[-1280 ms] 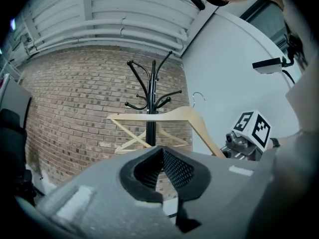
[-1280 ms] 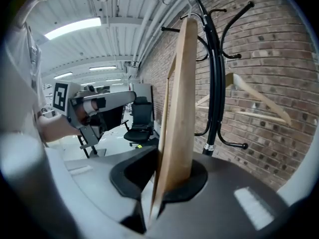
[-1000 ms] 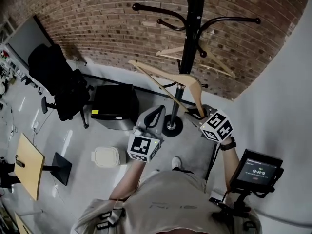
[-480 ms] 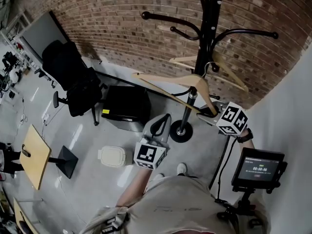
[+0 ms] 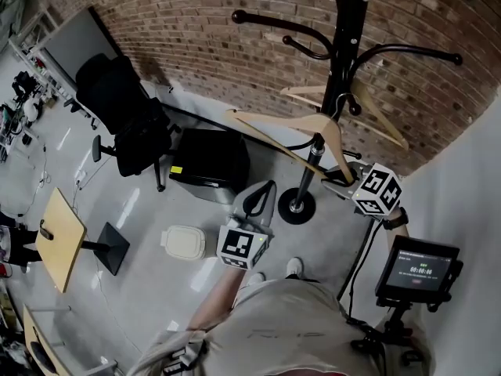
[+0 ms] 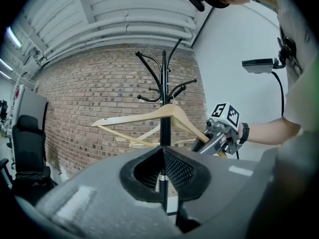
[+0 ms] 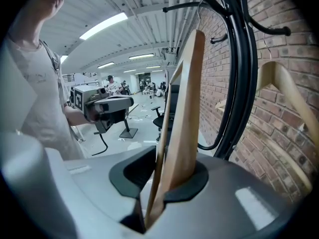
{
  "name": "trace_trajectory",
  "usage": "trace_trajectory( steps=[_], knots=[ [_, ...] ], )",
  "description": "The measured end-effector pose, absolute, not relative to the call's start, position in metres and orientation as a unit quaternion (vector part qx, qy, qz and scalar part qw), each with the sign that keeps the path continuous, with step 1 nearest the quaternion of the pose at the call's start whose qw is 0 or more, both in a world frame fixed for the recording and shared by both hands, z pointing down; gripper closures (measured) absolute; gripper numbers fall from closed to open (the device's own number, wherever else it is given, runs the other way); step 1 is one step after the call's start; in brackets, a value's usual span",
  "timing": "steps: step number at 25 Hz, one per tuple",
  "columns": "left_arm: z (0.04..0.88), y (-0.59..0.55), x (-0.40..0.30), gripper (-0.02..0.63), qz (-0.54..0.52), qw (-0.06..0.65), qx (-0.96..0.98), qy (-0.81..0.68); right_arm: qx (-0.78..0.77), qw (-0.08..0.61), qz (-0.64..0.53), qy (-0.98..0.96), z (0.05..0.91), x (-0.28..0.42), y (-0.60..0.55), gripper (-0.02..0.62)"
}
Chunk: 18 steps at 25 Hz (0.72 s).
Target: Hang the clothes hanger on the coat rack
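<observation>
Wall: a red brick wall (image 5: 196, 37) runs along the far edge of the floor.
Floor: pale grey glossy floor (image 5: 133, 202); it carries everything below.
Coat rack: a black metal coat rack (image 5: 344, 61) with curved, ball-tipped arms stands near the floor's wall edge, with its round base on the floor.
Chair: a black office chair (image 5: 125, 124) is at the floor's wall edge, well left of the rack.
Box: a black boxy cabinet (image 5: 210, 159) sits between the chair and the rack's base.
Board: a pale wooden board on a black stand (image 5: 59, 237) is near the floor's left edge.
Clothes hanger: the pale wooden clothes hanger (image 5: 301, 121) is off the floor, just in front of the rack's pole. Its peak and hook point up. Its long axis runs across the pole, the free end out to the left and the other end dipping to the right. I cannot tell whether the hook is caught on an arm.
Second hanger: a matching wooden hanger (image 7: 286, 88) hangs on the rack's wall side.
Screen: a small black monitor on a stand (image 5: 419, 269) is at the floor's right edge.
Tub: a white lidded tub (image 5: 186, 243) is on the floor below the box.
Right gripper: the right gripper (image 5: 344, 175) has its jaws clamped on the clothes hanger's right end. They have just been easing apart, with the wood between them.
Left gripper: the left gripper (image 5: 262, 193) has its jaws together on nothing and aims at the pole.
</observation>
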State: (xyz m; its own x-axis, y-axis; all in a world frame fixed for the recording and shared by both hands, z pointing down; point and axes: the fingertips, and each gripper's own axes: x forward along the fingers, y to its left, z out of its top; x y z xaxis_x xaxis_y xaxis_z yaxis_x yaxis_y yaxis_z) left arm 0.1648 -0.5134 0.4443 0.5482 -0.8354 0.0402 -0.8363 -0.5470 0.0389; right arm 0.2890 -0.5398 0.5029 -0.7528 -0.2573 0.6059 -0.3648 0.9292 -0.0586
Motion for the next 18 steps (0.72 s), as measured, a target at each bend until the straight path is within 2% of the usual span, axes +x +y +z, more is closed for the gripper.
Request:
trace_trajectory(
  steps=[5, 9, 14, 18],
  knots=[
    [0.450, -0.515, 0.171, 0.606, 0.014, 0.016, 0.883, -0.469, 0.236, 0.328, 0.037, -0.914, 0.509, 0.304, -0.565, 0.523],
    [0.458, -0.516, 0.179, 0.606, 0.020, 0.029, 0.888, -0.458, 0.279, 0.342, 0.016, -0.897, 0.516, 0.321, -0.581, 0.419],
    [0.467, -0.517, 0.186, 0.605, 0.040, 0.033, 0.894, -0.446, 0.349, 0.398, -0.040, -0.848, 0.526, 0.345, -0.596, 0.378],
    [0.466, -0.525, 0.191, 0.605, 0.030, 0.021, 0.897, -0.441, 0.381, 0.379, -0.054, -0.842, 0.521, 0.357, -0.604, 0.377]
  ],
)
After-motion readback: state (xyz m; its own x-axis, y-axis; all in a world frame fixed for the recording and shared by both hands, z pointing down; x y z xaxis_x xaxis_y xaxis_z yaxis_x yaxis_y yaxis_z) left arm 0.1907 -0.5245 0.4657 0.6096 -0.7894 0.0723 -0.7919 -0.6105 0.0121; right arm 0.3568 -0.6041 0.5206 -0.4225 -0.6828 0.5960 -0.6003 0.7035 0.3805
